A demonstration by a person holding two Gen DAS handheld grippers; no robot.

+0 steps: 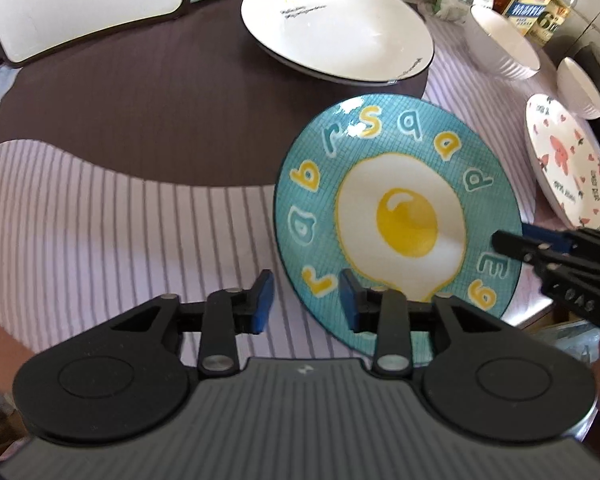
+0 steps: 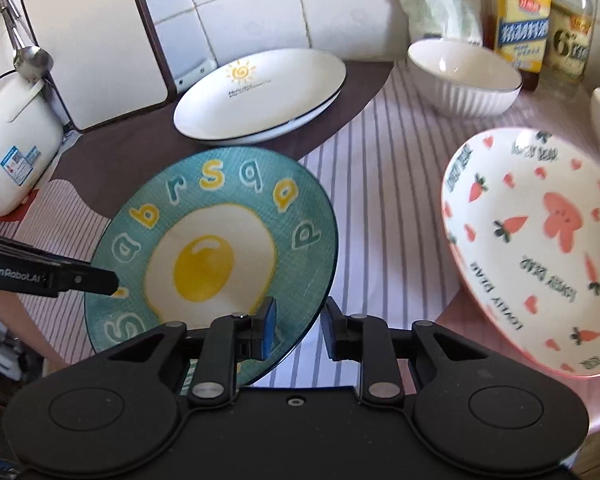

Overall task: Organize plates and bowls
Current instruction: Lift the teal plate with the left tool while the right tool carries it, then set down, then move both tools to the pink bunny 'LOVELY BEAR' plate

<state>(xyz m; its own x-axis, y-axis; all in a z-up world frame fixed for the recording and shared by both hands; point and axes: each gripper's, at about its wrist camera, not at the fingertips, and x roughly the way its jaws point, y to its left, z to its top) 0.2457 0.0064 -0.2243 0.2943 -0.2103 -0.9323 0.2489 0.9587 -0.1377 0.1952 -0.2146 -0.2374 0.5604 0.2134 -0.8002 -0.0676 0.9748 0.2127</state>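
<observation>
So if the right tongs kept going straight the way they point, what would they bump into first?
Probably the blue egg plate. Its near rim already sits between the open pads of the right tongs, so that edge comes first, though depth is hard to judge; the striped tablecloth lies beyond.

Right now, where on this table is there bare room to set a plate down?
Free: striped cloth left of the egg plate, and the strip between it and the carrot plate. Crowded: far right, by the bowl and bottles.

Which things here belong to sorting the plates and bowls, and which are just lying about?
Job: egg plate, sun plate, carrot plate, ribbed bowl, second bowl.
Lying about: cutting board, rice cooker, sauce bottles, plastic bag.
</observation>
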